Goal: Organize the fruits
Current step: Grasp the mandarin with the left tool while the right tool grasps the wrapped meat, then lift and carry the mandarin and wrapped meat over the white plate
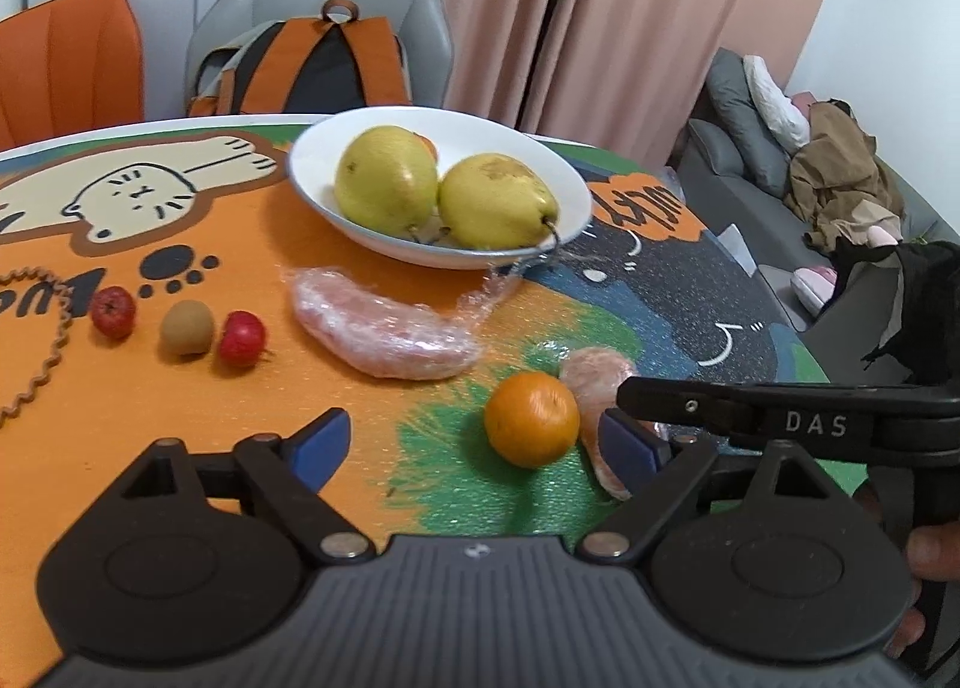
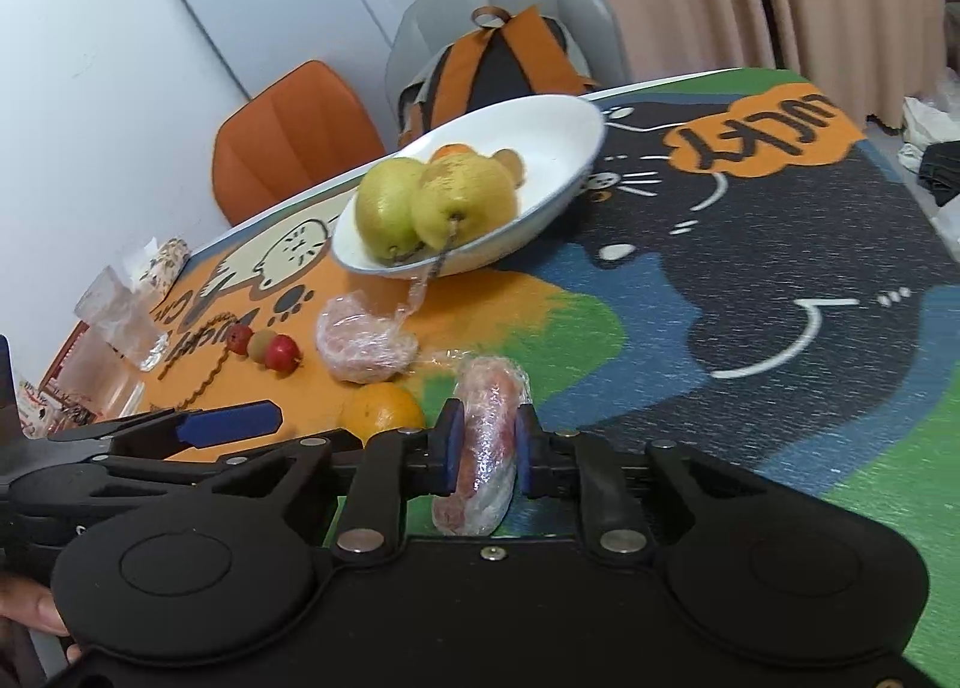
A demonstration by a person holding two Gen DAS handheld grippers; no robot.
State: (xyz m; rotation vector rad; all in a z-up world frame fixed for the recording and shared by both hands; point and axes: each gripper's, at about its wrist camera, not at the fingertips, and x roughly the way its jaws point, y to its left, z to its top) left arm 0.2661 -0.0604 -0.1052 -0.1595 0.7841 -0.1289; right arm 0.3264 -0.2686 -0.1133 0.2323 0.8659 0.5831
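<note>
A white bowl [image 1: 564,172] holds two yellow pears [image 1: 384,178] with an orange fruit behind them. On the table lie a plastic-wrapped pink fruit piece [image 1: 384,328], an orange [image 1: 531,418], two small red fruits [image 1: 242,338] and a brown kiwi [image 1: 187,327]. My left gripper [image 1: 474,442] is open, just short of the orange. My right gripper [image 2: 485,448] is shut on a second plastic-wrapped fruit piece [image 2: 487,436], next to the orange [image 2: 381,409]. The bowl [image 2: 558,136] stands beyond it.
A beaded cord [image 1: 48,340] lies at the left of the cartoon table mat [image 1: 180,220]. Clear plastic containers [image 2: 120,316] stand at the table's left edge. An orange chair [image 1: 66,58] and a grey chair with a backpack [image 1: 312,64] stand behind.
</note>
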